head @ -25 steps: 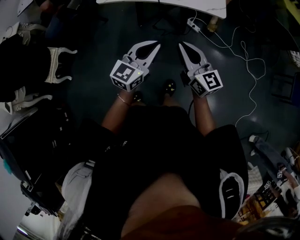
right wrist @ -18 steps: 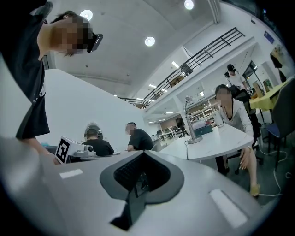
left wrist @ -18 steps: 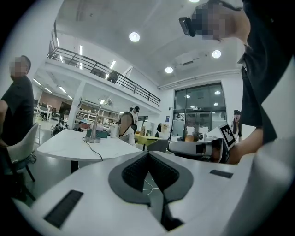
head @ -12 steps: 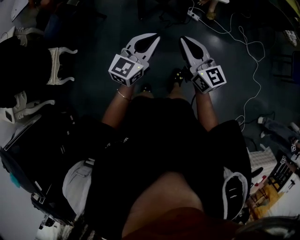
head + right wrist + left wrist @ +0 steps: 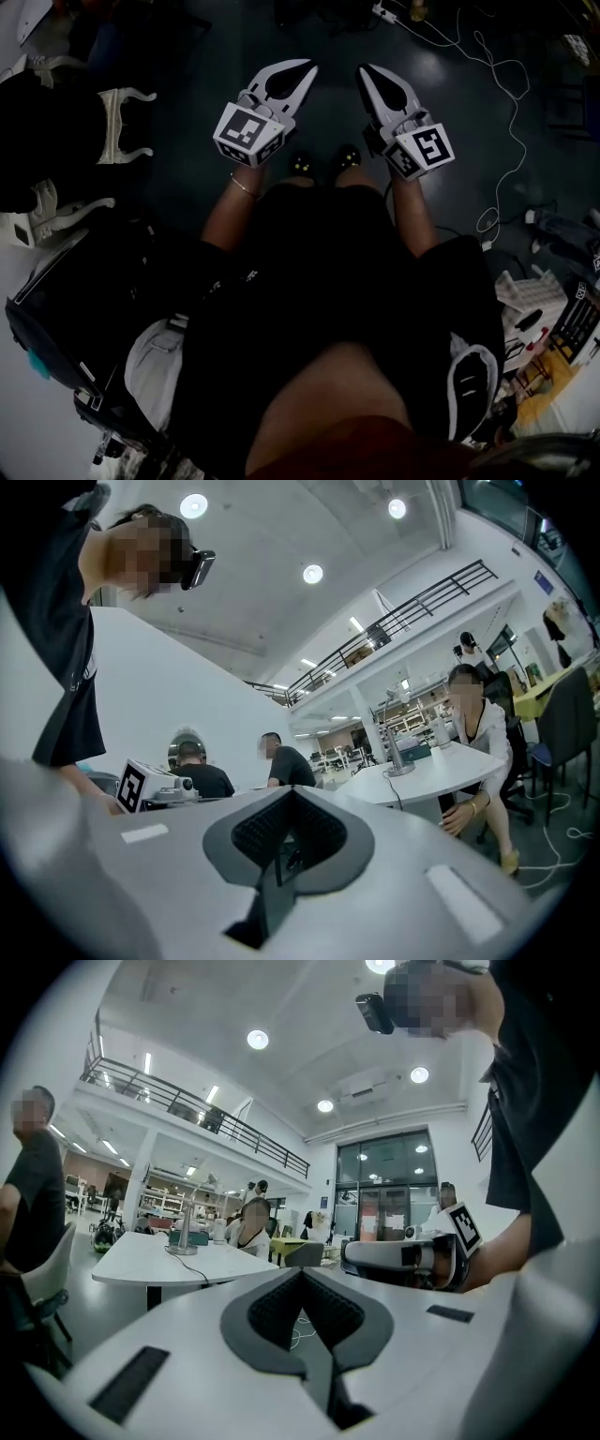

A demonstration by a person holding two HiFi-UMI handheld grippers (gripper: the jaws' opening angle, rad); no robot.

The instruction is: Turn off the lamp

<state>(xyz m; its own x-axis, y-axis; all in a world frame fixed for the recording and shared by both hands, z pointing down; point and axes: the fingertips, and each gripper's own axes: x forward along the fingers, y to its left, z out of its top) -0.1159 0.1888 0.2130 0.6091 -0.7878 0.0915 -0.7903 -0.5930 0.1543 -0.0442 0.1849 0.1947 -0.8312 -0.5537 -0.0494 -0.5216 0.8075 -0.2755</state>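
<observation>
A slim metallic lamp, stem on round base, is set on the smooth white rounded worktop. The left tongs and the right tongs are pressed together, empty, short of that worktop.

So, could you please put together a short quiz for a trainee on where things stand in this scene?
1. True or false: the right gripper is holding the lamp.
2. The lamp stands on: A) the floor, B) a white table, C) a chair.
3. Fill in: the left gripper has its jaws ____ (open or shut).

Key: 1 false, its jaws are together on nothing and the lamp is still across the room; 2 B; 3 shut.
</observation>
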